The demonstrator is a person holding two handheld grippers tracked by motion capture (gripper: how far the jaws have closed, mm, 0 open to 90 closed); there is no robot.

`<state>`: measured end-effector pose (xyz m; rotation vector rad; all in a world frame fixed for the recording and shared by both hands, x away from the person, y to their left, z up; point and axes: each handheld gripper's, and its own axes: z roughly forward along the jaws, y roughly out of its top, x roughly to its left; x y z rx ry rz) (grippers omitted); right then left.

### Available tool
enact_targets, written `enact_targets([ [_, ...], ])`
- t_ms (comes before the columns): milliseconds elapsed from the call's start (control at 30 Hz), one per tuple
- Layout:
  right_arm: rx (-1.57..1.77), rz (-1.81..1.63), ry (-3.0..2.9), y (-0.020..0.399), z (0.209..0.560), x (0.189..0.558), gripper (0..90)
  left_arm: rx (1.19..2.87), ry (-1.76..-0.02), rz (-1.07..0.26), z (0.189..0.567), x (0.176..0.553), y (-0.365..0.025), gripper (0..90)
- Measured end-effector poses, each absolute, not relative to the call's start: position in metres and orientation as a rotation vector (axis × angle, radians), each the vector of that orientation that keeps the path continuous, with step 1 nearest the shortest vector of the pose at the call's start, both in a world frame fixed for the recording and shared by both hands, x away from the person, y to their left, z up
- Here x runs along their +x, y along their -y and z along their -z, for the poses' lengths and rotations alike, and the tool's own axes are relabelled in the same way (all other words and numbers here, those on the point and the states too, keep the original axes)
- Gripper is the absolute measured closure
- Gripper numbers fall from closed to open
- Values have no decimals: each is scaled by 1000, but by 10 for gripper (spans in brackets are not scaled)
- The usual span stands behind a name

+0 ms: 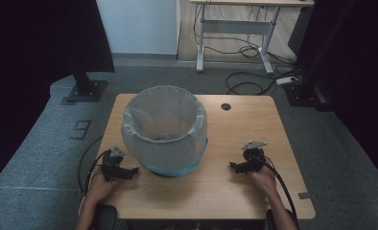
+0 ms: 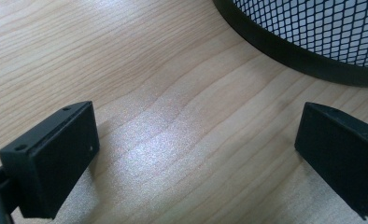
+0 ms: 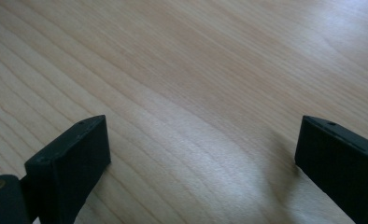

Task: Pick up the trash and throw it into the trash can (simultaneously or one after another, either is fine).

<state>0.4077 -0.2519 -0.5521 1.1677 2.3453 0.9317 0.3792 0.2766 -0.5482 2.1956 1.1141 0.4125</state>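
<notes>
Wooden table (image 1: 235, 139), mid-room. Lined mesh bin (image 1: 164, 129) centre-left, within reach of both. Left gripper (image 1: 127, 172), right gripper (image 1: 235, 166) flank bin, jaws spread wide, empty, apparently ready to start.

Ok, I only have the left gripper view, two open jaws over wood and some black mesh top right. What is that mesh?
Observer: A round bin lined with a pale bag, standing on the table.
Operator: Anything inside it?
Observer: Something small and pale seems to lie at the bottom; too dim to identify.
Operator: Where is the right gripper?
Observer: The right gripper sits right of the bin, apart from it, jaws open over bare wood.
</notes>
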Motion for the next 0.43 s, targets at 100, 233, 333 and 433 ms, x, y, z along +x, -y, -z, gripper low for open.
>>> enact_targets([
  [100,1169,-958,-2337,250,554,406,21,2196,-1114,-413,548,379,-277,0],
  [233,1168,-990,-2333,246,557,406,0,2196,-1114,-413,548,379,-277,0],
  [333,1161,-992,-2333,245,557,405,0,2196,-1114,-413,548,379,-277,0],
  [433,1162,-992,-2336,245,557,405,0,2196,-1114,-412,548,379,-277,0],
])
